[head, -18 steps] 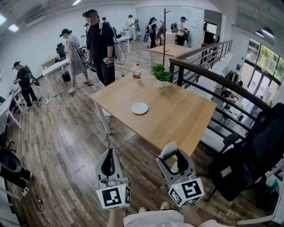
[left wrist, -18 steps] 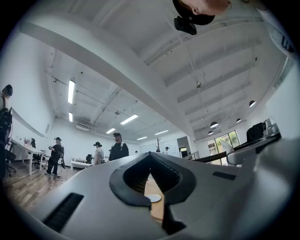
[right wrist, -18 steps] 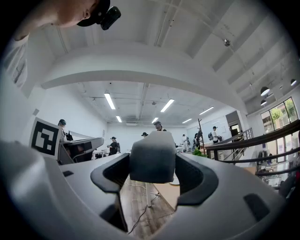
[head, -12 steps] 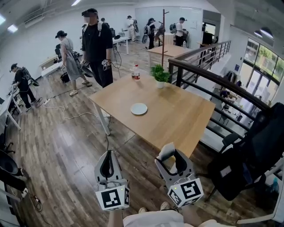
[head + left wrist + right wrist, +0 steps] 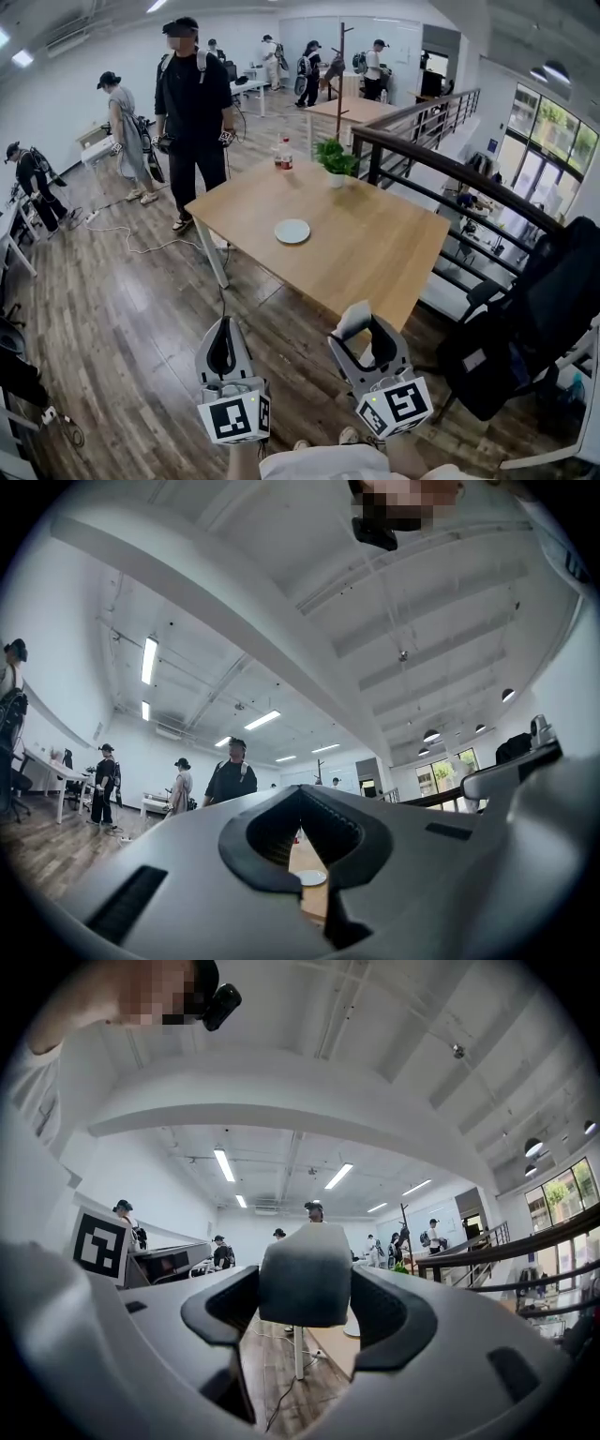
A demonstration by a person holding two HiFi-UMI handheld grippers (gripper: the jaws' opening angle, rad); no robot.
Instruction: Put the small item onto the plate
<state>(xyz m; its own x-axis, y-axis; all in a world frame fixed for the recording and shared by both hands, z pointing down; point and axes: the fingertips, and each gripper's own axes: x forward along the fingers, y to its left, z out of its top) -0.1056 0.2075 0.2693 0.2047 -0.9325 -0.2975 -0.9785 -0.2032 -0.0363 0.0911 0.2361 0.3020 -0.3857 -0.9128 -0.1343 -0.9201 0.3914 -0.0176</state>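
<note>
Block (image 5: 305, 1286) clamped in right hand-held gripper (image 5: 366, 337), near-level.

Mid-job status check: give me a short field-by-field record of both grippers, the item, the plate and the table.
right gripper: jaws closed on the small item, held short of the table's near corner
small item: pale grey block between the right jaws, not on the plate
left gripper: jaws together, nothing between them
plate: white, empty, near the middle of the table
table: wooden, with a potted plant and a bottle at its far edge
people: several standing beyond the table
</note>
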